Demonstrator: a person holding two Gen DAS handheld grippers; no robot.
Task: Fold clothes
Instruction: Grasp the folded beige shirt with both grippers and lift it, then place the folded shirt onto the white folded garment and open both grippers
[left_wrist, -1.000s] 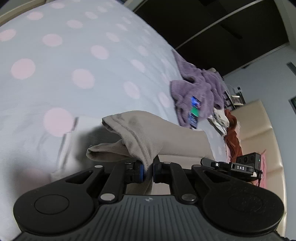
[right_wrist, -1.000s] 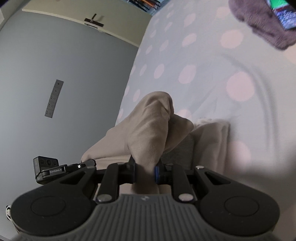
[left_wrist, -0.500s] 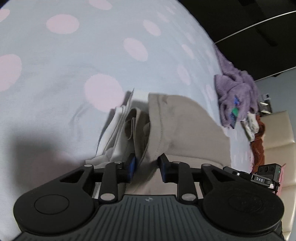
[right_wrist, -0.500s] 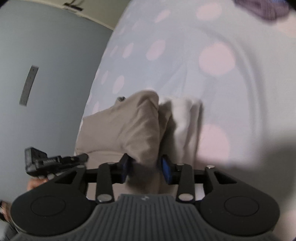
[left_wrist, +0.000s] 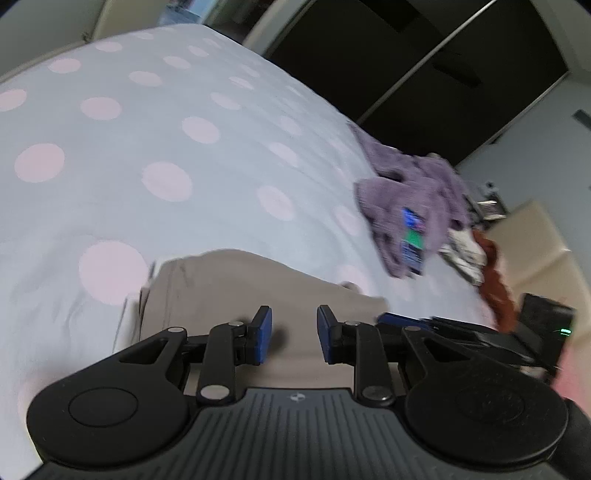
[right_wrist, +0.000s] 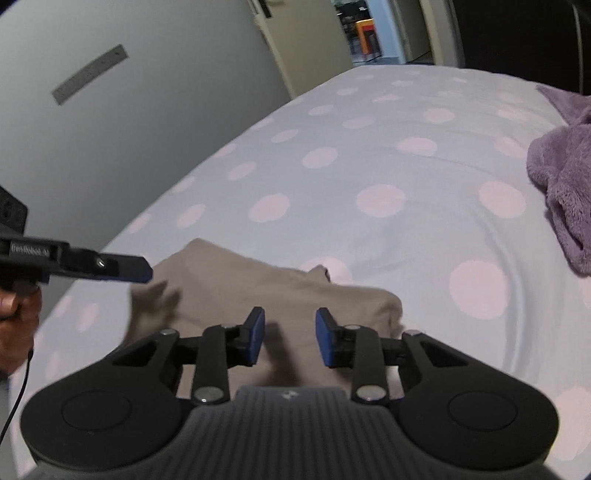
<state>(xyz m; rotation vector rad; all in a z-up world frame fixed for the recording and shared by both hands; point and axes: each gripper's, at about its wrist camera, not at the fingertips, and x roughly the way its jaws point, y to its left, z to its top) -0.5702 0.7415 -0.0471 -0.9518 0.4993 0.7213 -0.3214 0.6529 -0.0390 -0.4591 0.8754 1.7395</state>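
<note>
A beige garment (left_wrist: 236, 284) lies folded flat on the pale blue bedspread with pink dots (left_wrist: 147, 147). It also shows in the right wrist view (right_wrist: 236, 284). My left gripper (left_wrist: 293, 334) is open and empty just above the garment's near part. My right gripper (right_wrist: 290, 332) is open and empty above the same garment. The left gripper's fingers (right_wrist: 122, 267) show at the left of the right wrist view, over the garment's left edge. The right gripper's fingers (left_wrist: 413, 321) show at the right of the left wrist view.
A crumpled purple fleece (left_wrist: 410, 199) with a lit phone (left_wrist: 412, 240) on it lies further along the bed; the fleece shows at the right edge of the right wrist view (right_wrist: 565, 184). A rust-red cloth (left_wrist: 495, 280) lies near a beige headboard (left_wrist: 546, 251). A grey wall (right_wrist: 110, 110) borders the bed's left side.
Both grippers have opened and let go of the beige garment. The garment has dropped flat onto the bed, folded over. Both grippers have pulled back and up.
</note>
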